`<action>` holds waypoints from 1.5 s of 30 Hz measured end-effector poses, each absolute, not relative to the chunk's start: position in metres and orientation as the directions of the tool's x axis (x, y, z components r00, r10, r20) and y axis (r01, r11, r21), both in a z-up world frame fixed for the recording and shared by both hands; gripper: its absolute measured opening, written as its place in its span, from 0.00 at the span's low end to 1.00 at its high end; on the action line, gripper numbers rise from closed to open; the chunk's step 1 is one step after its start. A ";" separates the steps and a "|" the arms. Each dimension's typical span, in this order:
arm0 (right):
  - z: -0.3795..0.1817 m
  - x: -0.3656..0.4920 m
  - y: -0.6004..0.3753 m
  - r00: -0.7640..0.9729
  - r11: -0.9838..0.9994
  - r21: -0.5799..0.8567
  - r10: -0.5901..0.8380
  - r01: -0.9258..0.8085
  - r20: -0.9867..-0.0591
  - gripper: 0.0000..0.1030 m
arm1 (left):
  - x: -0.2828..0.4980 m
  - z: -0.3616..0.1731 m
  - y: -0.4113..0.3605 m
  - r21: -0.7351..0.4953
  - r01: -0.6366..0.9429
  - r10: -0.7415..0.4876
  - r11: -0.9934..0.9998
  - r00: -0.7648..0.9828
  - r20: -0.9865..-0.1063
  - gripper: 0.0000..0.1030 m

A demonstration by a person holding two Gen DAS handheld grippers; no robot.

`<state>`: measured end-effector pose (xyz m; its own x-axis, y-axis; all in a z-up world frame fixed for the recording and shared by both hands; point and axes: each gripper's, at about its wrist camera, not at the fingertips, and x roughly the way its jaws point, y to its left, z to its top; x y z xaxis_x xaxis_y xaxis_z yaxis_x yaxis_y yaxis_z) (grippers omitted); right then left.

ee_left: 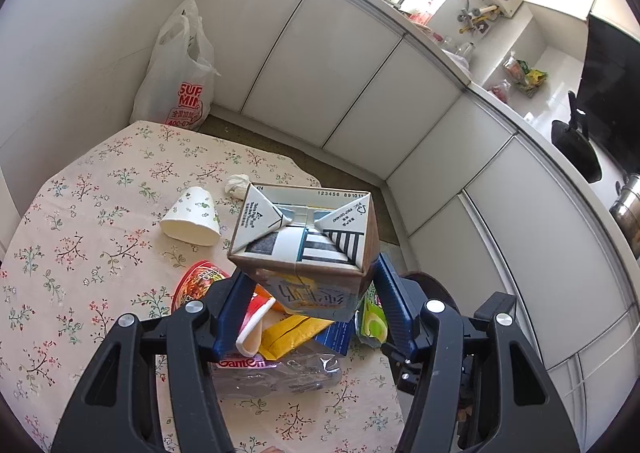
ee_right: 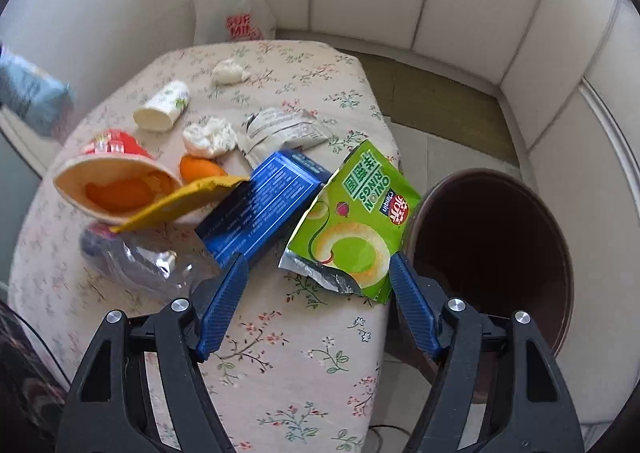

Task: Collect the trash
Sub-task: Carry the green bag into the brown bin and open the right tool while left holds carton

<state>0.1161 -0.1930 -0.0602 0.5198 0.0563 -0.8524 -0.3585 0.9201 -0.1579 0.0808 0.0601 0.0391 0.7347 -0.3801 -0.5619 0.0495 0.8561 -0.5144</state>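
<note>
Currently my left tool (ee_left: 306, 293) is clenched on a brown-and-white drink carton (ee_left: 304, 231), held clear above the floral-cloth table (ee_left: 80, 253). My right tool (ee_right: 316, 281) is released, nothing between its blue fingers (ee_right: 222, 305); it hangs over the near table edge, with the green onion-rings snack bag (ee_right: 352, 221) just ahead of it.

Receptacle: a dark brown round bin (ee_right: 492, 249) stands on the floor just beside the table's right edge. Its interior looks dark; I cannot tell what it already contains.

Progress, as I judge it: early to middle. Only the carton is lifted and it is not yet over the bin.

Remaining on the table:
- green snack bag, overhanging the edge nearest the bin
- blue printed cardboard box (ee_right: 260, 209), touching the bag
- yellow wrapper (ee_right: 180, 205), lying across a tipped red instant-noodle cup (ee_right: 116, 181)
- crushed clear plastic bottle (ee_right: 136, 257)
- orange peel piece (ee_right: 200, 169)
- silver foil sachet (ee_right: 284, 129)
- two crumpled white tissues (ee_right: 210, 139), one near the far edge
- white paper cup (ee_right: 162, 111) on its side

A white plastic shopping bag (ee_right: 232, 9) stands on the floor beyond the table; whether it counts as trash I cannot tell.
</note>
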 end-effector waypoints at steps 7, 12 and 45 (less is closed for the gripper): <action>-0.101 0.114 -0.169 0.563 0.803 -0.419 -0.129 -0.424 -0.816 0.68 | 0.083 0.032 0.077 -0.533 0.029 -0.383 0.845 0.730 -0.567 0.57; -0.114 0.126 -0.159 0.603 0.768 -0.470 -0.139 -0.435 -0.785 0.59 | 0.083 0.032 0.079 -0.533 0.025 -0.379 0.846 0.730 -0.568 0.57; 0.068 0.096 -0.224 0.853 0.965 0.015 0.239 -0.262 -0.464 0.00 | 0.076 0.041 0.085 -0.552 0.016 -0.372 0.834 0.755 -0.540 0.57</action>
<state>0.0961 -0.2236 0.0679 0.8529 0.2392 -0.4641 -0.2624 0.9648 0.0151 0.0757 0.0852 0.0409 0.7554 -0.3716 -0.5397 0.0156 0.8336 -0.5521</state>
